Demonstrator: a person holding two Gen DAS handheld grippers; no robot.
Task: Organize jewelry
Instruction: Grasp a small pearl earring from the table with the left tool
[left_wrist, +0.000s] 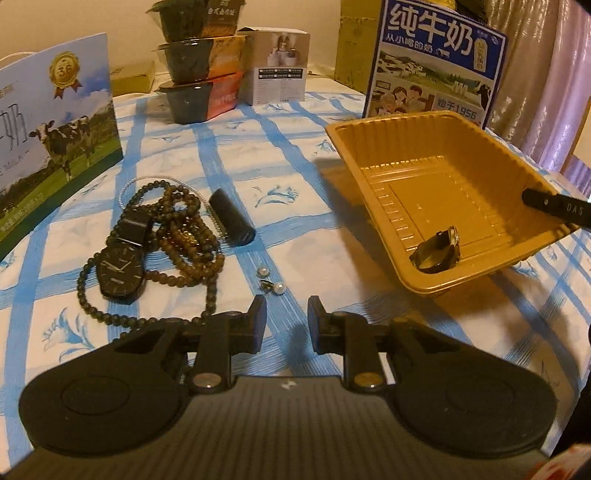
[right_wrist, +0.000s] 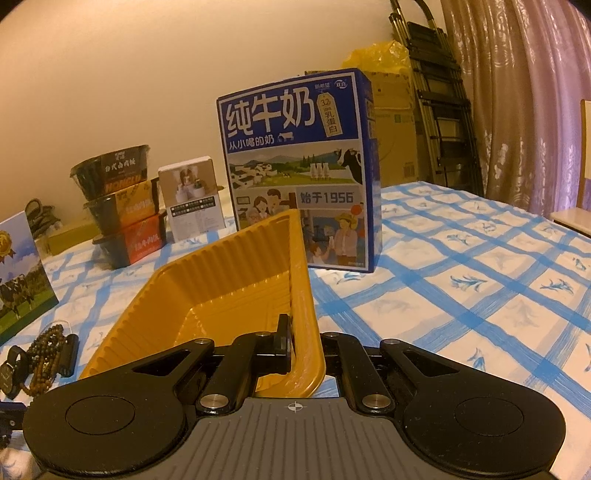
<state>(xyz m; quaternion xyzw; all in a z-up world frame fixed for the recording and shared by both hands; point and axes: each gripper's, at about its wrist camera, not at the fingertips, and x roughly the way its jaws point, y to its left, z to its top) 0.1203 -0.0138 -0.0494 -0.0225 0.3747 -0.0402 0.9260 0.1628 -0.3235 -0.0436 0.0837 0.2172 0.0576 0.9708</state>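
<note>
The left tool (left_wrist: 286, 321) points down at a slant toward the desk (left_wrist: 295, 158), which has a white cloth with blue checks. Its two fingers stand a little apart, a narrow gap, and nothing is between them. It hangs over the cloth just in front of the loose jewelry.

The right tool (right_wrist: 295, 343) points only slightly downward. Its fingers are closed on the side wall of the golden tray (right_wrist: 207, 295), one finger inside the tray and the other outside. The tray is tilted, with its gripped side raised. In the left wrist view a finger of the right tool shows at the tray's right rim.

One dark watch (left_wrist: 439, 251) lies inside the tray, near its lower corner.

On the cloth, to the left of the tray, I count:
- one black watch (left_wrist: 120, 271) with a dark dial;
- one long string of brown beads (left_wrist: 181, 229), coiled in several loops, touching the watch;
- one black cylinder (left_wrist: 232, 216), just beside the beads;
- two small pearl earrings (left_wrist: 271, 280), close together, nearest to the left tool.

At the back of the desk stand two milk cartons (left_wrist: 436, 62), three stacked food bowls (left_wrist: 195, 62) and one small white box (left_wrist: 280, 66).
</note>
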